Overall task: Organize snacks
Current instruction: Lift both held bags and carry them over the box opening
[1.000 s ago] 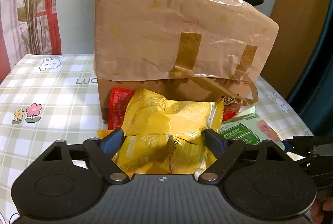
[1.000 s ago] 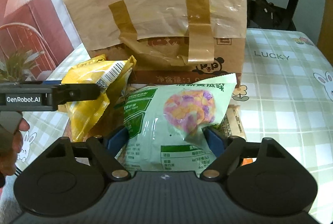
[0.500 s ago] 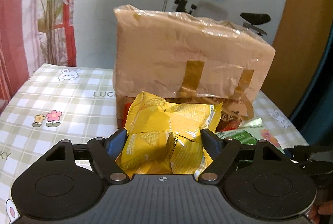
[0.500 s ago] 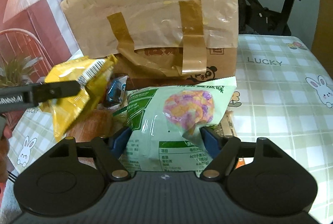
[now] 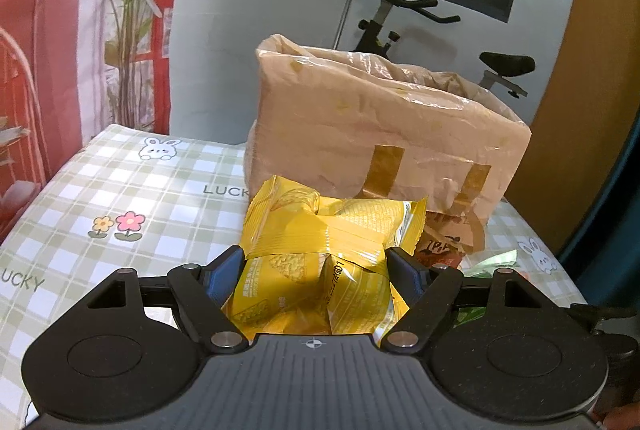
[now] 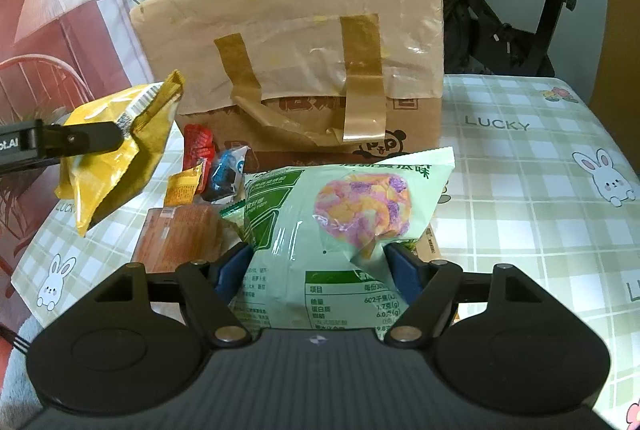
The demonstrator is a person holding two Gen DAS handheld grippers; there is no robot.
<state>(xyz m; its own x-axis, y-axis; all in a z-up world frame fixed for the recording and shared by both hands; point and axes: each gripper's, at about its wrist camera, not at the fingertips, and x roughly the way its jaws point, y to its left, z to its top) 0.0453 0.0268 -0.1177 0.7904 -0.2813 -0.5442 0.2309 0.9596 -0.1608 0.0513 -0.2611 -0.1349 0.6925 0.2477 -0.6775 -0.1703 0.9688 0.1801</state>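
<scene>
The left gripper [image 5: 316, 270] is clamping the yellow packet [image 5: 320, 258], and the right gripper [image 6: 318, 266] is clamping the green packet [image 6: 340, 226], both lifted before the box [image 6: 296, 70]. 2 packets probably need carrying over its rim next.

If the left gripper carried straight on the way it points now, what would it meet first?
Most likely the front wall of the brown bag. The left gripper, shut on the yellow snack pack, points at that wall; the pack's far edge would probably touch first. Depth is hard to judge.
</scene>
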